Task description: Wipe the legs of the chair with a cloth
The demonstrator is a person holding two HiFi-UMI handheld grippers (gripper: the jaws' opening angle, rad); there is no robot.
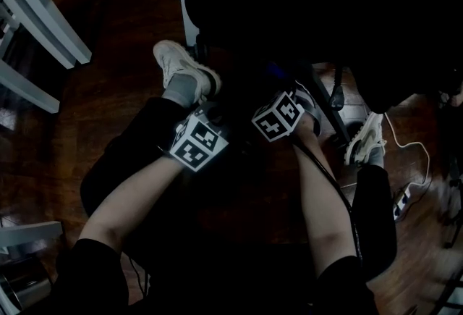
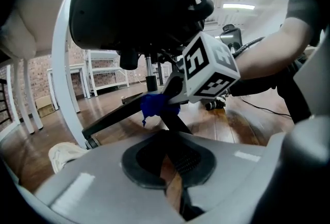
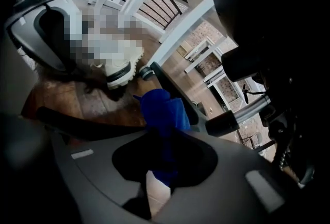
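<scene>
The black office chair (image 1: pixel 275 2) stands over me, its seat dark from below. My right gripper (image 3: pixel 165 166) is shut on a blue cloth (image 3: pixel 162 112), which it presses against a black chair leg (image 3: pixel 172 89). In the left gripper view the cloth (image 2: pixel 157 105) sits bunched on that leg (image 2: pixel 116 119), under the right gripper's marker cube (image 2: pixel 209 66). My left gripper (image 2: pixel 170 158) is shut with nothing in it, low beside the chair's base. In the head view both grippers sit close together, left (image 1: pixel 206 122) and right (image 1: pixel 286 103).
The person's pale shoes (image 1: pixel 177 64) (image 1: pixel 365 140) rest on the dark wood floor either side of the base. A white table leg (image 2: pixel 64 79) rises at the left. Another black chair leg (image 3: pixel 87 122) crosses low. A white cable (image 1: pixel 412 147) trails at the right.
</scene>
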